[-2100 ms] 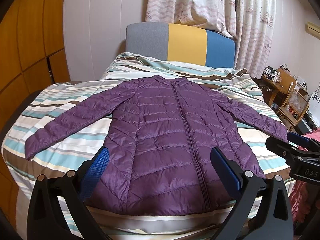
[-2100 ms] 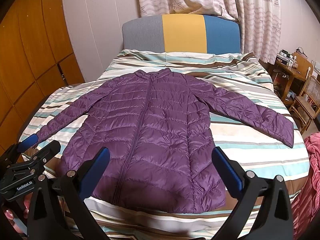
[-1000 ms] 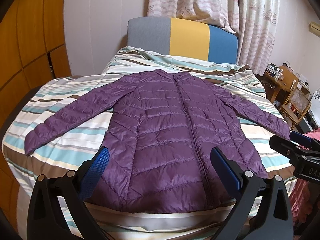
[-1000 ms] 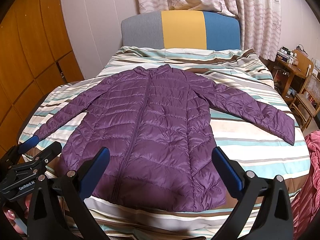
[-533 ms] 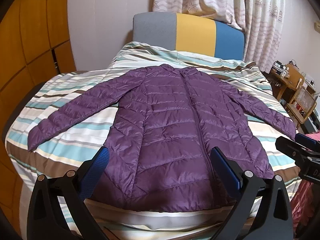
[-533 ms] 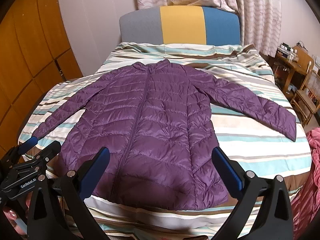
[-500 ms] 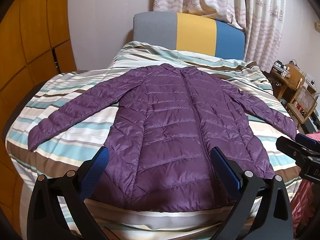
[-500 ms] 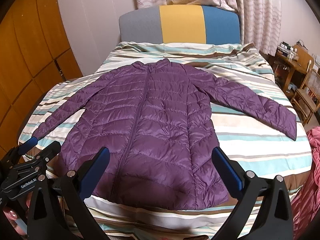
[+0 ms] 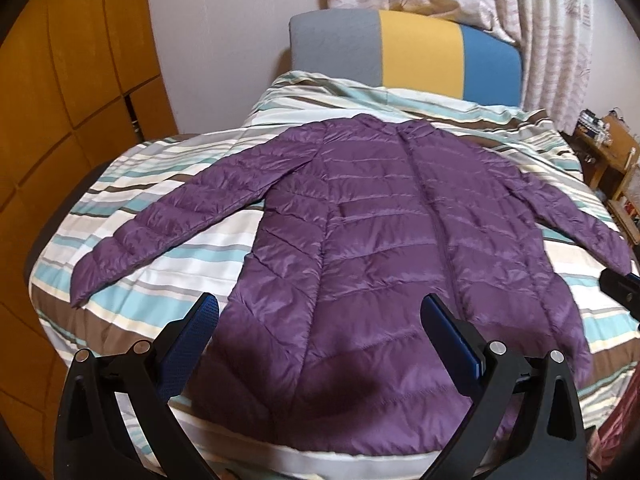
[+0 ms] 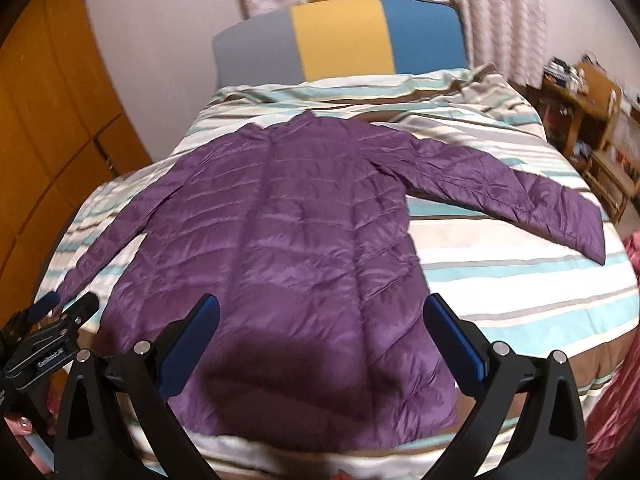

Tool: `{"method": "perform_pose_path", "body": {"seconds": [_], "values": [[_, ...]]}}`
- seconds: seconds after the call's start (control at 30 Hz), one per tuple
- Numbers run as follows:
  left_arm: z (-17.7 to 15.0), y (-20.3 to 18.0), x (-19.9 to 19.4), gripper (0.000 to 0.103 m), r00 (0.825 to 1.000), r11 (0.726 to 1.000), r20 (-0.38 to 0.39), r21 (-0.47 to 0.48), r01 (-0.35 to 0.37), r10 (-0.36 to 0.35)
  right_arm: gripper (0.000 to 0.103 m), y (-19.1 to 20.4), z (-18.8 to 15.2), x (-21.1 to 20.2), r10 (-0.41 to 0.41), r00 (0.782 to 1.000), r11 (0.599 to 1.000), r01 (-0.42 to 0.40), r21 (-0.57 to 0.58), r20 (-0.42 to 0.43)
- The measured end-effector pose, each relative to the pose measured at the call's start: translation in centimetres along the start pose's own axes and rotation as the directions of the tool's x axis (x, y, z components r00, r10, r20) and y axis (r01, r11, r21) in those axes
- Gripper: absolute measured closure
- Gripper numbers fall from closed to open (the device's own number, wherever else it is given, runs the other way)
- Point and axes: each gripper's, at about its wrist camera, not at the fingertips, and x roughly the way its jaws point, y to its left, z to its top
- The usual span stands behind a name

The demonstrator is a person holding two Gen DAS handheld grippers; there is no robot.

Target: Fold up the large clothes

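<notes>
Purple quilted down jacket lies flat, front up and zipped, on the striped teal, brown and cream bedspread, both sleeves spread out to the sides, collar toward the grey, yellow and blue headboard. The left gripper hovers over the hem near the foot of the bed, its blue-padded jaws spread wide with nothing between them. The right gripper hangs over the hem too, jaws just as wide, holding nothing. Dark shadow falls on the hem under each. Orange wooden cabinet doors stand at left.
</notes>
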Motion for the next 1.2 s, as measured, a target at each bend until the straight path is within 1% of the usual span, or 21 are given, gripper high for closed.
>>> {"method": "perform_pose_path", "body": {"seconds": [0.03,0.13,0.2,0.27,0.3,0.37,0.5,0.6,0.63,0.67,0.7,0.77,0.83,0.87,0.9,0.97,1.07,1.2], "values": [[0.3,0.1,0.7,0.003,1.000,1.000,-0.012,-0.003,-0.011,0.011,0.002,-0.7,0.2,0.5,-0.004,1.000,1.000,0.003,0.008,0.011],[0.8,0.3,2.3,0.003,0.999,0.999,-0.028,-0.016,-0.028,0.028,0.002,-2.4,0.9,1.9,-0.047,0.997,0.999,0.047,0.004,0.055],[1.3,0.5,3.7,0.003,0.999,0.999,-0.038,-0.027,-0.039,0.038,0.002,-4.1,1.4,3.4,-0.080,0.996,0.997,0.079,0.017,0.049],[1.9,0.6,5.2,0.003,0.997,0.997,-0.042,-0.035,-0.064,0.063,0.002,-5.9,1.9,4.9,-0.107,0.994,0.993,0.106,0.051,0.016],[2.2,0.7,5.9,0.003,0.997,0.997,-0.042,-0.038,-0.069,0.068,0.002,-7.4,2.2,6.0,-0.138,0.990,0.986,0.139,0.092,-0.013],[2.7,0.9,7.6,0.003,0.996,0.996,-0.057,-0.047,-0.077,0.074,0.002,-10.1,2.6,7.3,-0.181,0.983,0.969,0.185,0.163,-0.038],[3.6,1.4,11.0,0.003,0.993,0.994,-0.098,-0.079,-0.075,0.067,0.002,-15.5,3.1,9.2,-0.214,0.975,0.926,0.222,0.306,-0.058],[4.0,1.8,13.3,0.003,0.990,0.992,-0.113,-0.090,-0.092,0.081,0.002,-19.8,3.3,10.3,-0.204,0.977,0.883,0.211,0.420,-0.063],[4.1,1.9,13.9,0.003,0.990,0.991,-0.111,-0.088,-0.100,0.090,0.002,-20.6,3.3,10.6,-0.199,0.978,0.870,0.206,0.449,-0.064],[4.2,2.0,14.6,0.003,0.988,0.990,-0.113,-0.080,-0.118,0.108,0.003,-21.8,3.3,10.7,-0.202,0.977,0.853,0.207,0.479,-0.063],[4.3,2.2,15.2,0.003,0.985,0.988,-0.118,-0.074,-0.133,0.124,0.008,-22.5,3.3,10.8,-0.208,0.976,0.840,0.212,0.499,-0.065],[4.4,2.5,15.9,0.003,0.985,0.987,-0.104,-0.072,-0.144,0.136,0.012,-24.2,3.3,11.2,-0.216,0.974,0.808,0.214,0.549,-0.063],[4.3,2.7,16.7,0.003,0.983,0.984,-0.096,-0.063,-0.164,0.158,0.012,-25.8,3.2,11.6,-0.210,0.976,0.768,0.206,0.607,-0.065],[4.1,2.8,17.2,0.003,0.982,0.984,-0.096,-0.055,-0.171,0.165,0.012,-26.9,3.0,11.8,-0.201,0.979,0.740,0.182,0.647,-0.046],[3.9,3.0,17.7,0.003,0.982,0.984,-0.100,-0.052,-0.169,0.163,0.012,-27.3,3.1,11.7,-0.208,0.978,0.727,0.166,0.666,-0.017],[3.6,3.3,18.1,0.003,0.984,0.986,-0.106,-0.072,-0.151,0.143,0.012,-28.0,3.3,11.4,-0.227,0.974,0.709,0.160,0.687,0.008],[3.4,3.7,18.8,0.003,0.986,0.986,-0.115,-0.102,-0.129,0.117,0.012,-30.0,2.9,10.9,-0.247,0.966,0.630,0.104,0.770,0.072],[3.1,3.6,19.1,0.003,0.987,0.986,-0.112,-0.109,-0.126,0.113,0.013,-31.9,3.6,10.9,-0.302,0.950,0.559,0.108,0.822,0.081]]}}
